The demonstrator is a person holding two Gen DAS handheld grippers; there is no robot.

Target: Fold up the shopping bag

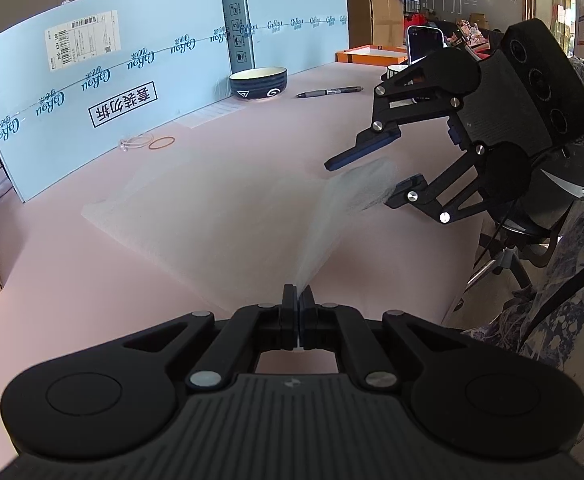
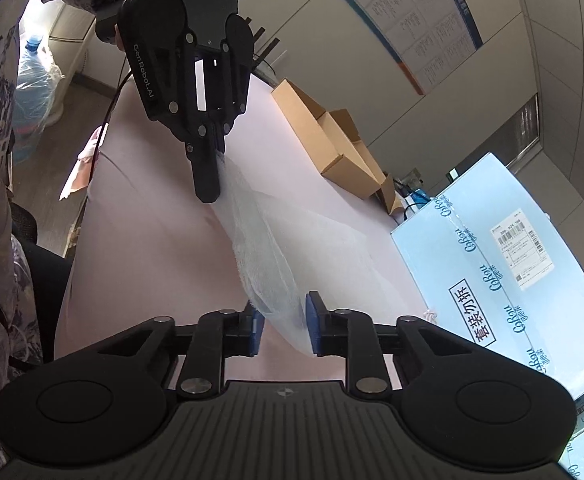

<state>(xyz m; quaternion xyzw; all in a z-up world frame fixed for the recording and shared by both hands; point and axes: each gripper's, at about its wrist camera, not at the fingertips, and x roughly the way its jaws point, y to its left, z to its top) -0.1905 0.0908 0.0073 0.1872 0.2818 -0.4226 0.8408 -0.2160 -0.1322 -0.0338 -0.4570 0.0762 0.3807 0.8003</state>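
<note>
Jaws first: those of the left gripper (image 1: 298, 294) are pressed together on one corner of the thin white shopping bag (image 1: 195, 216), while those of the right gripper (image 1: 372, 178) stand apart with another bit of the bag's edge lying between them, so from where I stand that side looks unclamped. Between the two sets of jaws the film rises off the pink table (image 1: 251, 132) in a loose ridge; beyond the left jaws the remainder of the bag lies flat on the tabletop, reaching toward the pale blue carton (image 1: 103, 92). My worry is the open side: if the right jaws lift or pull before they close, I judge the flimsy film would slide out and drop, leaving the crease crooked. A pull from the clamped left corner alone could drag the flat part across the table and skew it, and such thin material might bunch or catch air instead of lying even. Whether this raised edge belongs to an early fold or a later one, I cannot say. As for containers, a dark blue bowl (image 1: 258, 83) sits well beyond the jaws near the carton, and I see only a pale inside rim, its contents hidden from here. An orange tray (image 1: 366, 56) farther off shows a white inside.
</note>
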